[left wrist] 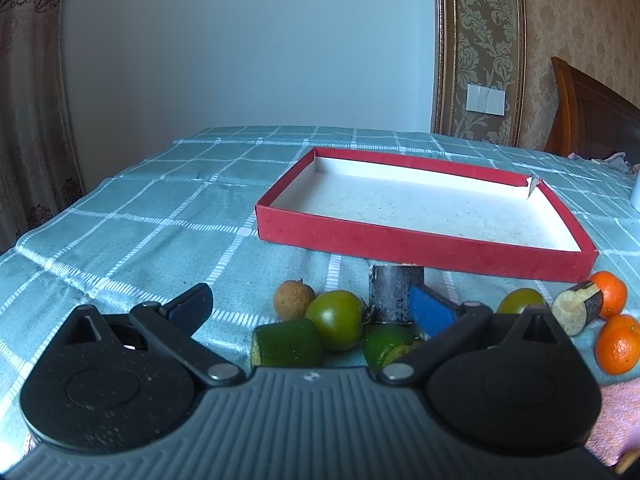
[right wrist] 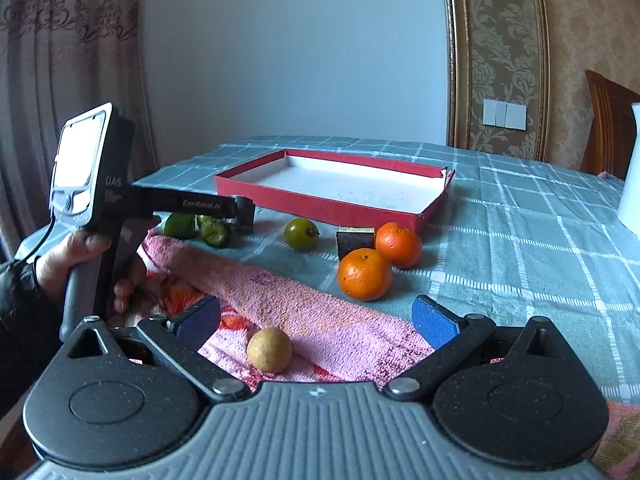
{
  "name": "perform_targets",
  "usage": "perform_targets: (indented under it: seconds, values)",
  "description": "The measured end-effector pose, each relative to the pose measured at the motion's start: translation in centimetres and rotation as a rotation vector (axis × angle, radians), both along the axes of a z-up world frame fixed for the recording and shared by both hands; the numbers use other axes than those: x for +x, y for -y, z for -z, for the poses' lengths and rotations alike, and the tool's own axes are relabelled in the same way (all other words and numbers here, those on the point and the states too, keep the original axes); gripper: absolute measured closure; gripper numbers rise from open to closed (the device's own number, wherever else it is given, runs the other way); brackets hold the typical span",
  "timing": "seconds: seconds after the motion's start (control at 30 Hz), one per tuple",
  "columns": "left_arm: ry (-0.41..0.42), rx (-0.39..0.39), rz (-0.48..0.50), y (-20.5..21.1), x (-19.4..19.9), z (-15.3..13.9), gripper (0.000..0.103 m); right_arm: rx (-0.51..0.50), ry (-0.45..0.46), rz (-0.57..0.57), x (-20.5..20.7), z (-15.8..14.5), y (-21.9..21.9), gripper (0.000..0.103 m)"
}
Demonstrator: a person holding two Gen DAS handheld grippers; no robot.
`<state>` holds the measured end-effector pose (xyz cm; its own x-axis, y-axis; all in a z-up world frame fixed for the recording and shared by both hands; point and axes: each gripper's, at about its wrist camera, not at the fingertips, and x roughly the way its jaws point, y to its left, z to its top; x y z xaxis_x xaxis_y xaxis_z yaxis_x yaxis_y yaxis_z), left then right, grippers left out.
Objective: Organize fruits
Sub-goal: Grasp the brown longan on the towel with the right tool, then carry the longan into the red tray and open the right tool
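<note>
A shallow red box (left wrist: 424,246) with a white inside lies on the checked cloth; it also shows in the right wrist view (right wrist: 320,204). In front of it lie a green tomato (left wrist: 338,318), two cut green pieces (left wrist: 288,344), a brown longan (left wrist: 293,298), a dark sugarcane stub (left wrist: 394,294), a second green tomato (left wrist: 520,300) and two oranges (left wrist: 618,344). My left gripper (left wrist: 312,310) is open just above the green pieces, holding nothing. My right gripper (right wrist: 316,322) is open over a second longan (right wrist: 269,349) on a pink towel (right wrist: 320,320). Oranges (right wrist: 364,274) lie beyond.
A cut sugarcane piece (left wrist: 578,307) lies beside the oranges. The left gripper's body and the hand holding it (right wrist: 96,208) stand at the left of the right wrist view. A white object (right wrist: 632,184) stands at the right edge. A wooden headboard (left wrist: 592,120) is behind.
</note>
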<state>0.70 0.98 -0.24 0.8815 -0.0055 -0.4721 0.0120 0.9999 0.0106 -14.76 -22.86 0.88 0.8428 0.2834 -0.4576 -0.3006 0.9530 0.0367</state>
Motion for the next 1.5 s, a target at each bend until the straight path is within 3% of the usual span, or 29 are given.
perform_targets:
  seconds: [0.07, 0.1, 0.13, 0.37, 0.43, 0.53, 0.67, 0.8, 1.03, 1.17, 1.3, 1.5]
  values:
    - [0.0, 0.002, -0.002, 0.0, 0.0, 0.0, 0.0, -0.026, -0.012, -0.02, -0.1, 0.4, -0.6, 0.023]
    - [-0.002, 0.0, -0.003, -0.1, 0.0, 0.0, 0.0, -0.02, -0.026, -0.035, 0.0, 0.7, -0.8, 0.041]
    - [-0.002, 0.0, -0.003, -0.1, 0.0, 0.0, 0.0, -0.005, -0.043, -0.046, 0.0, 1.0, -0.8, 0.053]
    - [0.002, 0.003, -0.004, -0.1, 0.0, 0.0, 0.0, -0.025, -0.059, -0.069, 0.1, 1.7, -1.8, 0.053]
    - [0.002, 0.002, -0.004, -0.1, 0.0, 0.0, 0.0, -0.031, -0.06, -0.072, 0.1, 1.9, -1.9, 0.067]
    - [0.002, 0.001, -0.004, -0.1, 0.0, 0.0, 0.0, -0.025, -0.07, -0.076, 0.1, 2.1, -1.8, 0.075]
    - [0.008, 0.006, -0.002, -0.1, 0.0, 0.1, 0.0, -0.011, -0.059, -0.078, 0.1, 1.9, -1.8, 0.076]
    - [0.007, 0.004, 0.003, -0.1, 0.1, 0.1, 0.0, 0.002, 0.006, -0.052, 0.9, -0.3, -1.6, 0.076]
    - [0.002, -0.01, 0.006, -0.1, 0.1, 0.1, 0.0, 0.014, 0.107, 0.03, 7.1, -5.0, -1.1, 0.076]
    - [-0.003, -0.016, 0.009, -0.3, 0.2, 0.1, 0.0, 0.026, 0.056, 0.092, 13.3, -5.5, -0.2, 0.076]
    - [-0.008, -0.023, 0.012, -0.4, 0.2, 0.0, 0.0, 0.055, -0.039, 0.153, 18.7, -4.1, 0.9, 0.076]
    - [-0.022, -0.035, 0.024, -0.6, 0.3, 0.1, 0.0, 0.059, -0.103, 0.218, 22.4, -1.6, 1.0, 0.076]
